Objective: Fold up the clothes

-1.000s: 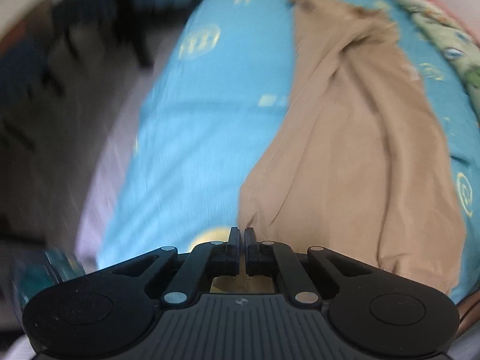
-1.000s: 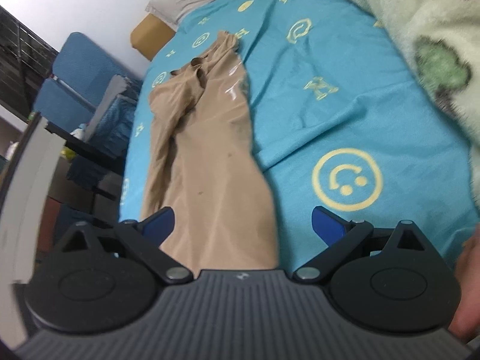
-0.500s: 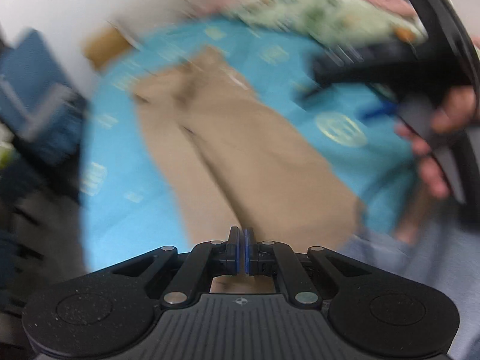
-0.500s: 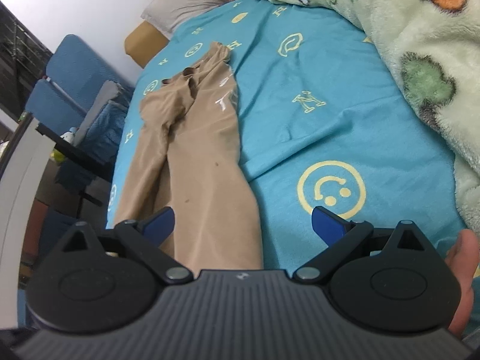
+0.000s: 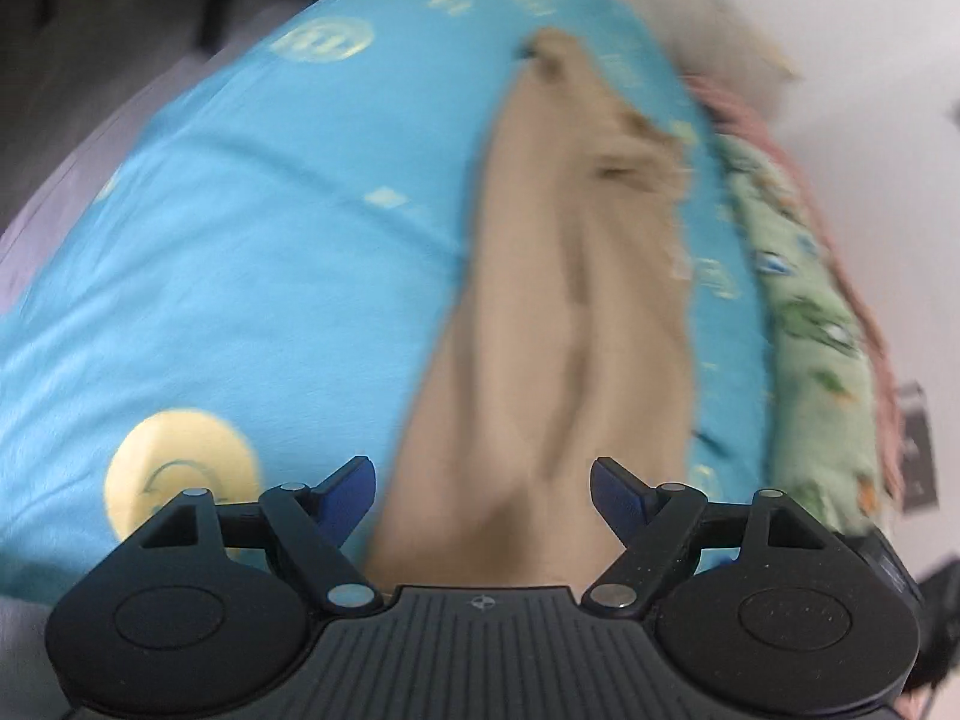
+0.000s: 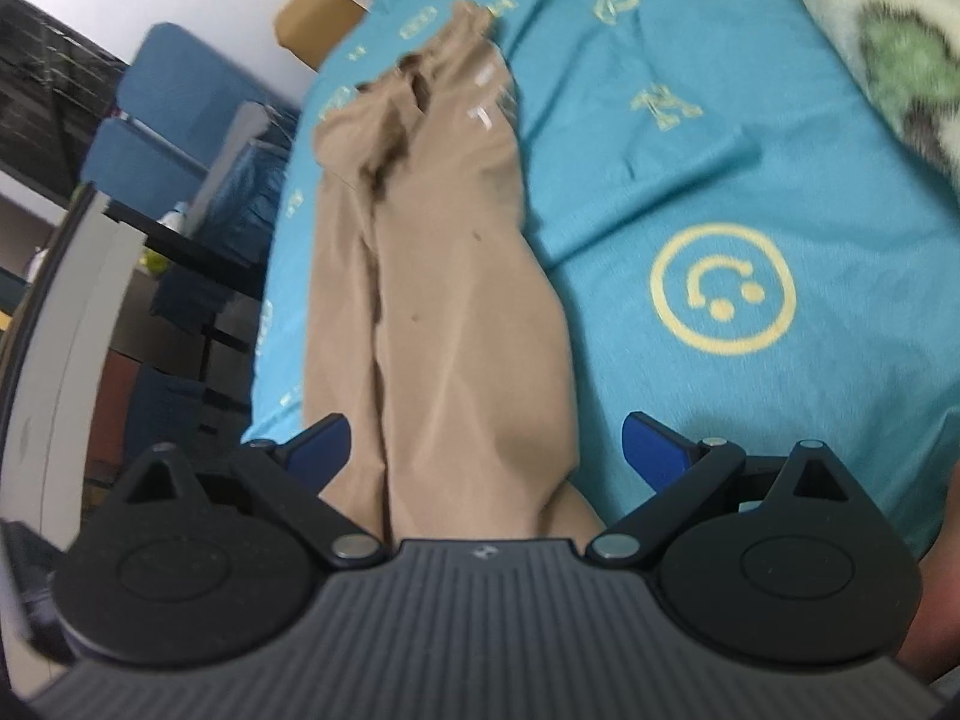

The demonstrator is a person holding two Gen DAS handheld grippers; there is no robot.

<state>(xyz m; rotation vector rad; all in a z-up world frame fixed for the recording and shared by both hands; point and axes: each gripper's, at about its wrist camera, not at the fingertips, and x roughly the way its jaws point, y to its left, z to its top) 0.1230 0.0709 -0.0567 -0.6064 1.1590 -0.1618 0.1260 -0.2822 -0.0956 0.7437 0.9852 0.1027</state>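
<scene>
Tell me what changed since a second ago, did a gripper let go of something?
The left hand-held gripper was shut a second ago and has opened; whether it held any cloth then is unclear. It now hangs open over the near end of the tan trousers. The right hand-held gripper stayed open, and the trousers stayed stretched out on the blue bedsheet.

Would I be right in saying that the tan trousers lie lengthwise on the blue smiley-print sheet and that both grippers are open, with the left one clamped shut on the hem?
Not quite: the left gripper is open too, its jaws spread either side of the tan trousers without pinching them, as the left wrist view shows. The rest holds: the trousers lie lengthwise on the blue smiley-print sheet, and the right gripper is open.
</scene>
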